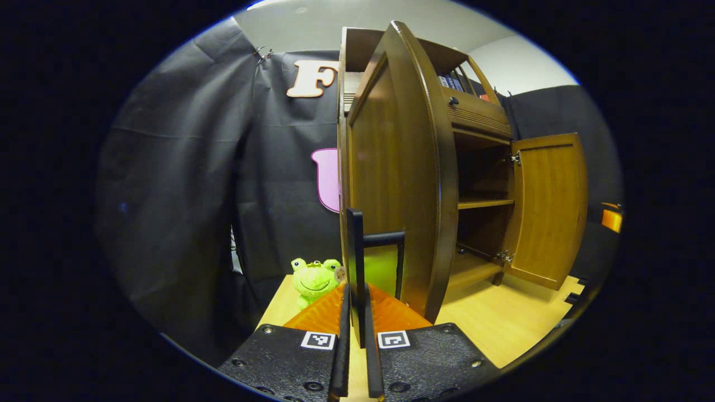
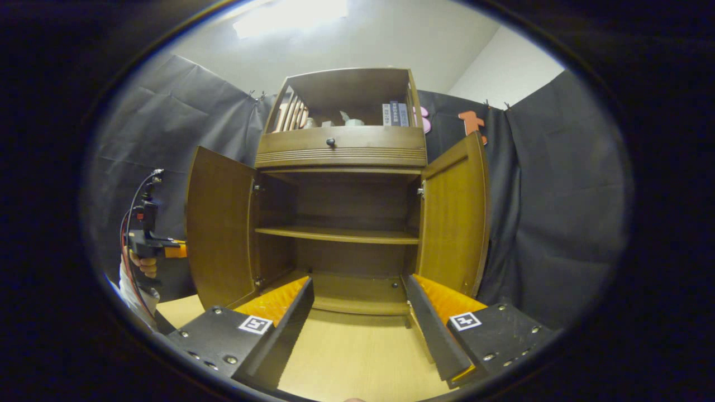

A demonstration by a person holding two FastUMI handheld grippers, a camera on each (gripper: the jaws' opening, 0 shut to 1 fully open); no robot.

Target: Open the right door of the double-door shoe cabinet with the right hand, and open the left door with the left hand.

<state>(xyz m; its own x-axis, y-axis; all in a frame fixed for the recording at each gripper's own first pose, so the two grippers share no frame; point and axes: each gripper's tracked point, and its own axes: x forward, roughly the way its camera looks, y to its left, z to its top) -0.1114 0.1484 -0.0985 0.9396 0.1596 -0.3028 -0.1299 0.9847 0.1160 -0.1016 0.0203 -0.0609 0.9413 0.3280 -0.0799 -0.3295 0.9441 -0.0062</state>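
The wooden shoe cabinet (image 2: 341, 151) stands on the pale wood-grain tabletop (image 2: 346, 357), its left door (image 2: 220, 229) and right door (image 2: 453, 220) both swung open on bare shelves, with books (image 2: 395, 114) in the open top compartment. The left gripper (image 1: 356, 304) is pinched closed on the left door's dark bar handle (image 1: 355, 268), beside a green plush frog (image 1: 314, 279). The right gripper (image 2: 357, 290) hangs with its ridged fingers (image 2: 279, 298) spread wide before the lower compartment, holding nothing.

Brown wooden shoe cabinet (image 2: 341, 148) on table, left door (image 2: 220, 226) and right door (image 2: 455, 215) both open
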